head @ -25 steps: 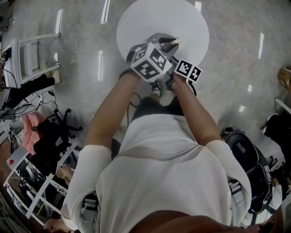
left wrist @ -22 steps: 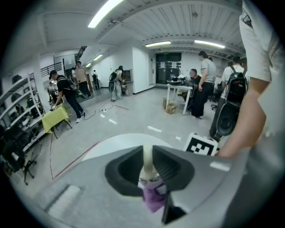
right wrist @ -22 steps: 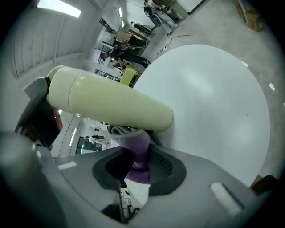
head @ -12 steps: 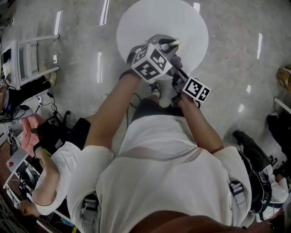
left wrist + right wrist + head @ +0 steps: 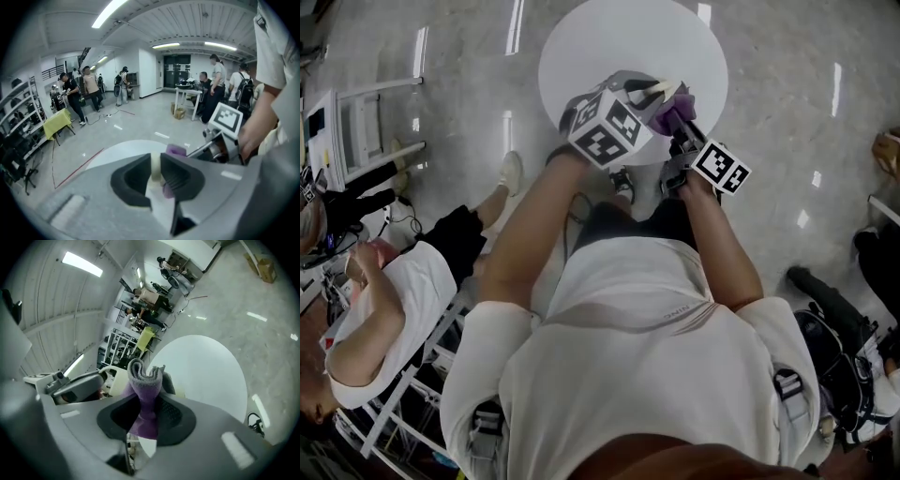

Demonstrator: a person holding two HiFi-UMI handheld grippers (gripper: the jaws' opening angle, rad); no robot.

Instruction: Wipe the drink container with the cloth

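Two grippers meet over the near edge of a round white table [image 5: 609, 37], seen from the head view. Far left on the floor, a bystander [image 5: 394, 300] in a white shirt leans over (only partly in view). Next comes the left gripper [image 5: 156, 163], slanted downward, its jaws pinching a pale cream drink container [image 5: 662, 89]. In the left gripper view only a narrow strip of the container shows between the dark pads, and both press on it. Just to the right of it is the purple cloth [image 5: 145, 376], bunched and folded, with its top standing up above the jaws. The right gripper [image 5: 146, 405] is clamped on the middle of the cloth, and a tail of it hangs below the pads. The cloth sits right beside the container above the table; whether they touch cannot be told.
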